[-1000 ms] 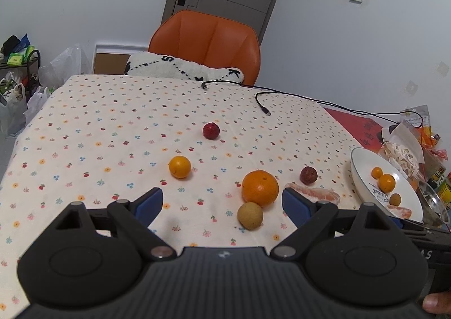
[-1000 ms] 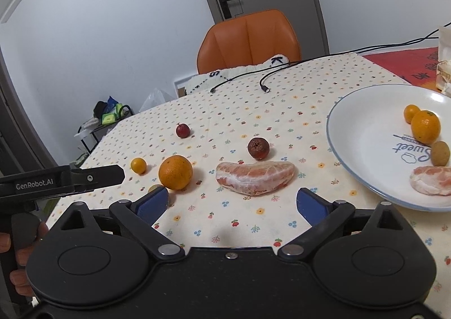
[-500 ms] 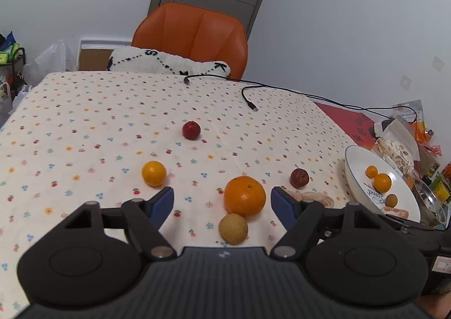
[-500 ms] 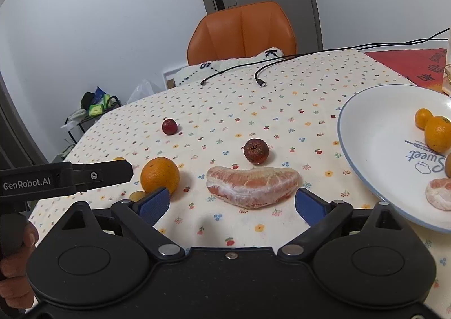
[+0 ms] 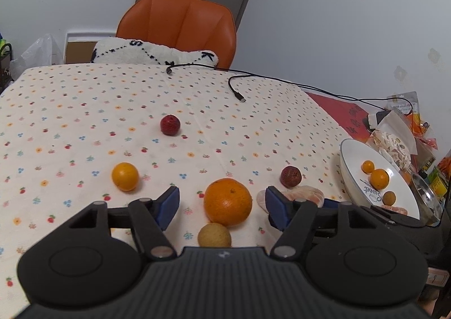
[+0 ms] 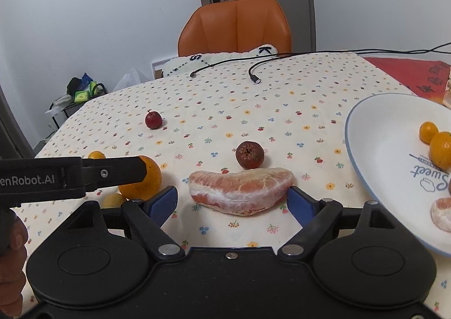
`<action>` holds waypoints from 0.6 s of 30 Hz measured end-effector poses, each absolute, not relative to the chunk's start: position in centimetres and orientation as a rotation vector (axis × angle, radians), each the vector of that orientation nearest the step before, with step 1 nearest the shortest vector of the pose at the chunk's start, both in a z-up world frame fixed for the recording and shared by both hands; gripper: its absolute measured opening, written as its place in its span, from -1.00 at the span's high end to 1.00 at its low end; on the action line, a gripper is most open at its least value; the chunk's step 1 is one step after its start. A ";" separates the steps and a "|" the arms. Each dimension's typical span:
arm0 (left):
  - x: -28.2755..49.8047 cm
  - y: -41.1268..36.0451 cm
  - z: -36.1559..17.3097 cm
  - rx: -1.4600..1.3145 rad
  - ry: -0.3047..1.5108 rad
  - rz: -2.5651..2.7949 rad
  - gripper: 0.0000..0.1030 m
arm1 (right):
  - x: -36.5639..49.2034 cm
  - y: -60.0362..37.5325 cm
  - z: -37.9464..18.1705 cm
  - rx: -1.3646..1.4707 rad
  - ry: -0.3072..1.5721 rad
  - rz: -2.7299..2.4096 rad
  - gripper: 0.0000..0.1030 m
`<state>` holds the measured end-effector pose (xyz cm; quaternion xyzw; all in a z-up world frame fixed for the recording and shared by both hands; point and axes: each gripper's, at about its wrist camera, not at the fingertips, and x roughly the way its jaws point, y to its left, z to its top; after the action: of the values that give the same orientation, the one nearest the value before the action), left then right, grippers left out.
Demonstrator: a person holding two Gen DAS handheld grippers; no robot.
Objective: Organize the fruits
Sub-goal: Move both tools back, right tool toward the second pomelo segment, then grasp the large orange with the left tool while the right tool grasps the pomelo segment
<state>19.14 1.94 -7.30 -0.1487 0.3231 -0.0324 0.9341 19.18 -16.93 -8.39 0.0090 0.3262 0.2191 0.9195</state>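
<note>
1. A table under a flower-print cloth (image 5: 84, 110) fills both views, an orange chair (image 5: 180, 25) behind it.
2. The left gripper (image 5: 222, 204) stands wide open and empty, jaws either side of the big orange (image 5: 227, 202): firm, round, likely to roll, best pinched across its middle.
3. The right gripper (image 6: 232, 202), equally wide and empty, brackets the peeled pomelo wedge (image 6: 241, 193): soft, moist, easily crushed; a light squeeze at its ends seems safest.
4. At the right, the white plate (image 6: 375, 132) already holds small fruit.

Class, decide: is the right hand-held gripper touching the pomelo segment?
Apart. The right wrist view shows tablecloth between each fingertip of the right hand-held gripper and the pomelo segment.
</note>
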 end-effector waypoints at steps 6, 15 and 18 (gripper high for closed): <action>19.7 1.4 -7.4 -0.300 0.671 -0.074 -0.27 | 19.7 -16.9 -8.4 0.009 0.657 0.453 -0.46; 20.1 1.1 -7.6 -0.319 0.678 -0.075 -0.20 | 19.7 -18.2 -8.1 0.046 0.635 0.469 0.03; 20.2 0.7 -7.5 -0.305 0.679 -0.081 -0.20 | 20.0 -19.2 -7.7 0.079 0.644 0.484 0.21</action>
<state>20.17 0.70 -7.50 -0.1489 0.3318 -0.0394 0.9307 20.00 -19.19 -7.69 0.0382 0.3132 0.2355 0.9192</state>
